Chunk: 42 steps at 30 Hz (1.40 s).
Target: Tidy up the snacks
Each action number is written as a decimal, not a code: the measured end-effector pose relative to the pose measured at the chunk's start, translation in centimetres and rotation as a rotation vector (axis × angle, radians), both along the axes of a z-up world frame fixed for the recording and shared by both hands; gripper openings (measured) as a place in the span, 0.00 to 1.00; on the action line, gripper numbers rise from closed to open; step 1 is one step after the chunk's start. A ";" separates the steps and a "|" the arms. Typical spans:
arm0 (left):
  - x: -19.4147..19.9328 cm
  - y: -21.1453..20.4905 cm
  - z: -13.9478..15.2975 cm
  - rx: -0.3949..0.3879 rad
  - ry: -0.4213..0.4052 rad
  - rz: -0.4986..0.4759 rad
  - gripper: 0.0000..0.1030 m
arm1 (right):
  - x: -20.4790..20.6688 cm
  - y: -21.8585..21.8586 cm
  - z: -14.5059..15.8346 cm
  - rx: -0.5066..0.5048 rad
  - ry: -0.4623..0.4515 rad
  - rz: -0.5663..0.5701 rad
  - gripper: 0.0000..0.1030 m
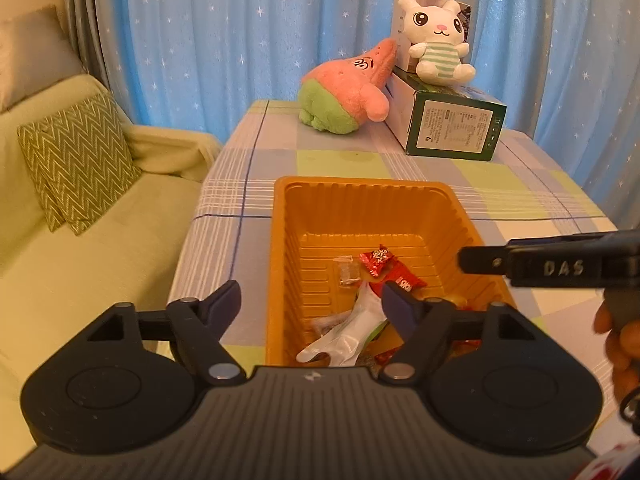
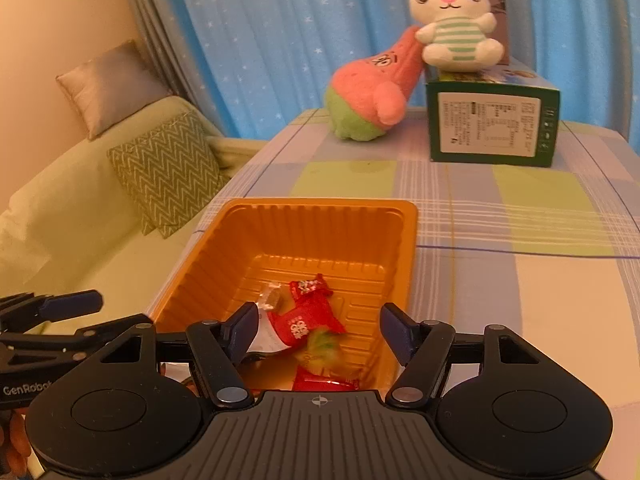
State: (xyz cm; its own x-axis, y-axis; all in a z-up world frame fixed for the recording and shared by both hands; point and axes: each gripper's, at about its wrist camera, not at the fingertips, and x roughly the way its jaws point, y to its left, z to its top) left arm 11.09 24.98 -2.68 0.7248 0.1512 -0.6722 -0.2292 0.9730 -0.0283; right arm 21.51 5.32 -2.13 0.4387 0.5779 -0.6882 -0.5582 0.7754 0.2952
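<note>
An orange plastic tray (image 1: 360,196) stands on the checked tablecloth; it also shows in the right wrist view (image 2: 320,212). Inside lie several wrapped snacks: red packets (image 1: 378,262) (image 2: 308,320), a small clear-wrapped candy (image 1: 348,274) (image 2: 272,298), a white wrapper (image 1: 352,328) and a green-yellow piece (image 2: 322,346). My left gripper (image 1: 312,308) is open and empty above the tray's near left edge. My right gripper (image 2: 320,328) is open and empty over the tray's near end; it also reaches in from the right in the left wrist view (image 1: 472,260).
At the table's far end a pink and green plush (image 1: 348,92) leans on a green and white box (image 1: 448,120), with a white rabbit plush (image 1: 436,40) on top. A green sofa with a zigzag cushion (image 1: 76,160) stands left of the table. Blue curtains hang behind.
</note>
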 end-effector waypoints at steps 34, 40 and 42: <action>-7.4 -6.4 2.8 -0.060 0.046 0.046 0.99 | -8.0 -9.9 3.8 -0.072 0.043 -0.134 0.81; -9.1 -8.4 3.6 -0.049 0.051 0.052 0.99 | -9.7 -12.1 4.3 -0.083 0.044 -0.152 0.81; -9.8 -8.9 4.0 -0.050 0.047 0.066 0.99 | -10.4 -12.7 4.5 -0.083 0.047 -0.157 0.81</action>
